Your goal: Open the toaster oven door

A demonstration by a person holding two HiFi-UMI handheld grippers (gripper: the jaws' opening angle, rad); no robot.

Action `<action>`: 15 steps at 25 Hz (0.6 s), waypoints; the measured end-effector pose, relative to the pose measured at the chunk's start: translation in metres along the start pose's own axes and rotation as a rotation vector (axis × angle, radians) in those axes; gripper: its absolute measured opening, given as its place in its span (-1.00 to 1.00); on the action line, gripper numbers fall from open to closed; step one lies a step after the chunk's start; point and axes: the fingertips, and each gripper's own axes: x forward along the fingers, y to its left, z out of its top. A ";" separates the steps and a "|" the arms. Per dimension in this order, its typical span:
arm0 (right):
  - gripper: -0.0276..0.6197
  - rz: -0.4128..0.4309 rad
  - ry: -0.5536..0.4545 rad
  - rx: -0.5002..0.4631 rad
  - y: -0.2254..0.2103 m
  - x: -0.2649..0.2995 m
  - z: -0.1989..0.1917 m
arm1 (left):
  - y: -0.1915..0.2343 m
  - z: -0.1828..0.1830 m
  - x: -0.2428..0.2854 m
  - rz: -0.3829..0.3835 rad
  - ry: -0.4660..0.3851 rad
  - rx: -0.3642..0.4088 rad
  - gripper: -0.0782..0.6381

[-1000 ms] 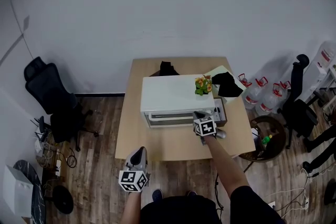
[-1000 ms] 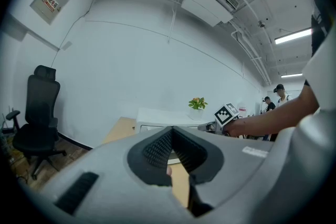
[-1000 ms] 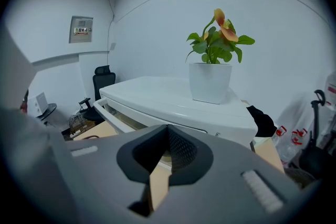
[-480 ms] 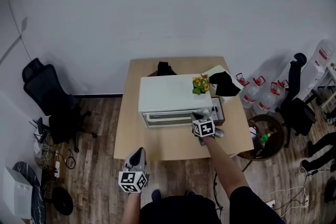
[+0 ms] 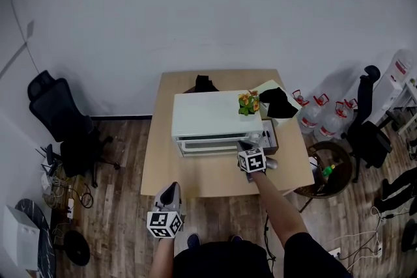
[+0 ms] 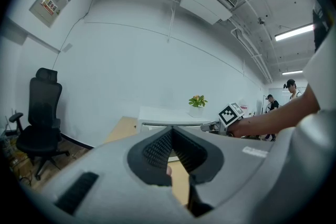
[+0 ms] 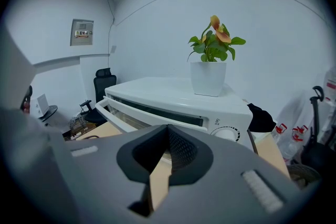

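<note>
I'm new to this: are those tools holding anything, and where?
Right tool seems to pinch the door handle near its right end; left tool holds nothing.

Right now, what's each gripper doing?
Left gripper: closed, empty.
Right gripper: closed on the oven door handle.

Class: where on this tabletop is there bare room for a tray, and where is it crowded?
Bare: the table strip left of the toaster oven, and the front strip. Crowded: right side, with the right gripper and black cloth.
</note>
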 end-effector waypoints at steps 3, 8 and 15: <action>-0.90 -0.002 -0.004 -0.003 0.001 -0.002 -0.002 | 0.000 -0.005 -0.001 0.002 0.006 -0.007 -0.79; -0.90 0.000 -0.007 -0.004 0.002 -0.003 -0.003 | 0.003 -0.008 -0.003 0.010 0.015 -0.011 -0.79; -0.90 -0.006 -0.017 -0.008 0.003 -0.005 -0.005 | 0.007 -0.008 -0.004 0.022 0.020 -0.014 -0.79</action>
